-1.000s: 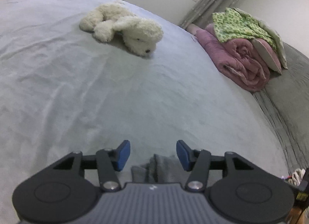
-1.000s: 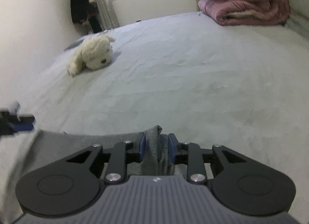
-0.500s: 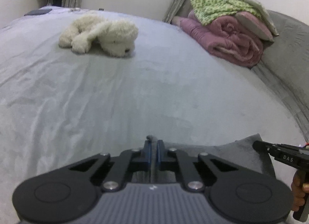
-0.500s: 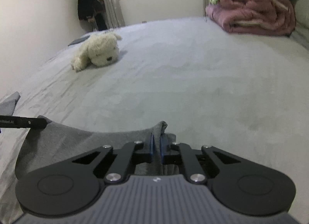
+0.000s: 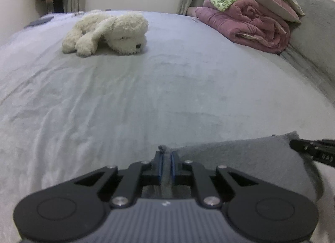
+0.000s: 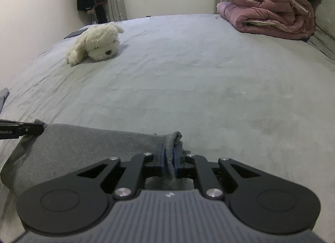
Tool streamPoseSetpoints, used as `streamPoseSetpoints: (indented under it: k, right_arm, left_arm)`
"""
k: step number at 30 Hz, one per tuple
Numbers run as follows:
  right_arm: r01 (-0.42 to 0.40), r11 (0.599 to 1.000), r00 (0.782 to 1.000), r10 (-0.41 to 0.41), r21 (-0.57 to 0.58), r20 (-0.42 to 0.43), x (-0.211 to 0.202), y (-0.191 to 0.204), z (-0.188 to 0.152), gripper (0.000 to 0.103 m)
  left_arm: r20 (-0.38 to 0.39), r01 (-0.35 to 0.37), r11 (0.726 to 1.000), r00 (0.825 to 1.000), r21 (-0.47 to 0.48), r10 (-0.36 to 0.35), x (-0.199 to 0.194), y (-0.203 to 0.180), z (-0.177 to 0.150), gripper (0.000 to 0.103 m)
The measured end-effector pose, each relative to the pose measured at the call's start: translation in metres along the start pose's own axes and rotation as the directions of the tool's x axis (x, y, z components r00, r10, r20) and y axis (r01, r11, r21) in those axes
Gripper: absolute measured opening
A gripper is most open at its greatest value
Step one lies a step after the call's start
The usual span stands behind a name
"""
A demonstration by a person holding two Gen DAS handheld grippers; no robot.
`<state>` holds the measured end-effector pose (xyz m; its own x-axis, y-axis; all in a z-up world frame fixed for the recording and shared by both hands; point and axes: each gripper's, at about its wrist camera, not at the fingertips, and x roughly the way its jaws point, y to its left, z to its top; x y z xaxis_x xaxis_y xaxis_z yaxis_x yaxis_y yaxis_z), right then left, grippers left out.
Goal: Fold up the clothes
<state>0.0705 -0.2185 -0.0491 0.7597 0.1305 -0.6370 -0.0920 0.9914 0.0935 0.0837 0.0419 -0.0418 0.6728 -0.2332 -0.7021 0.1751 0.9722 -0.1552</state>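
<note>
Cloth [image 5: 240,159], a grey piece, lies at the near edge of the bed [image 5: 146,96], and the left tool [image 5: 166,163] and right tool [image 6: 170,160] each pinch one top corner, jaws easing a little, likely to lift that edge evenly for a fold. Far off, a white toy dog [image 5: 108,32] and a pink blanket pile [image 5: 247,23] sit near the far edge, so nothing blocks the way.

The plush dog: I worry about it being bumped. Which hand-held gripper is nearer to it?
Left, as far as the views tell. The plush dog looms larger ahead of the left hand-held gripper than the right hand-held gripper.
</note>
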Motion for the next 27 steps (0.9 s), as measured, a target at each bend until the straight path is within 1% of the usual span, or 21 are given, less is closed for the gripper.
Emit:
streamPoseSetpoints:
  k: [1, 2, 5, 7, 9, 11, 14, 16, 18, 22, 24, 27]
  right_arm:
    - [0.013, 1.000, 1.000, -0.013, -0.002, 0.011, -0.002, -0.001, 0.001, 0.023]
    - [0.025, 1.000, 0.999, -0.025, -0.005, 0.023, -0.005, -0.003, 0.002, 0.024]
    - [0.047, 0.999, 0.997, -0.045, -0.020, 0.070, -0.015, -0.005, 0.005, 0.025]
    - [0.047, 0.999, 0.995, -0.046, -0.017, 0.086, -0.022, -0.006, 0.005, 0.026]
    - [0.036, 0.999, 0.994, -0.034, -0.026, 0.101, -0.029, -0.003, 0.004, 0.026]
    - [0.049, 0.997, 0.991, -0.041, -0.059, 0.127, -0.036, 0.005, 0.002, 0.026]
    - [0.016, 0.996, 0.992, -0.004, -0.091, 0.129, -0.040, 0.016, 0.000, 0.026]
    - [-0.052, 0.997, 0.994, 0.058, -0.060, 0.095, -0.040, 0.019, -0.003, 0.026]
    - [-0.110, 0.993, 0.991, 0.113, -0.045, 0.072, -0.041, 0.026, -0.007, 0.026]
    - [-0.146, 0.984, 0.987, 0.152, -0.101, 0.054, -0.047, 0.046, -0.015, 0.026]
    - [-0.170, 0.980, 0.984, 0.175, -0.105, 0.043, -0.051, 0.052, -0.018, 0.026]
    - [-0.204, 0.975, 0.978, 0.208, -0.093, 0.031, -0.052, 0.055, -0.018, 0.026]
  left_arm:
    - [-0.001, 0.009, 1.000, 1.000, -0.006, -0.009, -0.003, 0.003, 0.002, 0.013]
    - [0.011, 0.008, 1.000, 1.000, -0.003, -0.008, -0.006, 0.006, 0.005, 0.014]
    - [0.044, -0.023, 0.999, 0.999, -0.042, 0.025, -0.017, 0.019, 0.010, 0.014]
    - [0.062, -0.018, 0.996, 0.998, -0.082, 0.023, -0.025, 0.029, 0.013, 0.014]
    - [0.071, -0.022, 0.995, 0.997, -0.099, 0.029, -0.033, 0.031, 0.013, 0.014]
    - [0.083, 0.027, 0.993, 0.996, -0.114, -0.018, -0.040, 0.030, 0.011, 0.014]
    - [0.084, 0.085, 0.991, 0.994, -0.105, -0.076, -0.045, 0.014, 0.006, 0.015]
    - [0.090, 0.081, 0.995, 0.993, -0.057, -0.076, -0.051, -0.005, -0.002, 0.015]
    - [0.096, 0.086, 0.996, 0.992, -0.012, -0.084, -0.055, -0.021, -0.010, 0.017]
    - [0.093, 0.085, 0.995, 0.992, 0.045, -0.088, -0.059, -0.046, -0.025, 0.017]
    - [0.085, 0.088, 0.994, 0.992, 0.064, -0.093, -0.059, -0.055, -0.032, 0.017]
    - [0.064, 0.135, 0.987, 0.988, 0.084, -0.140, -0.057, -0.065, -0.040, 0.017]
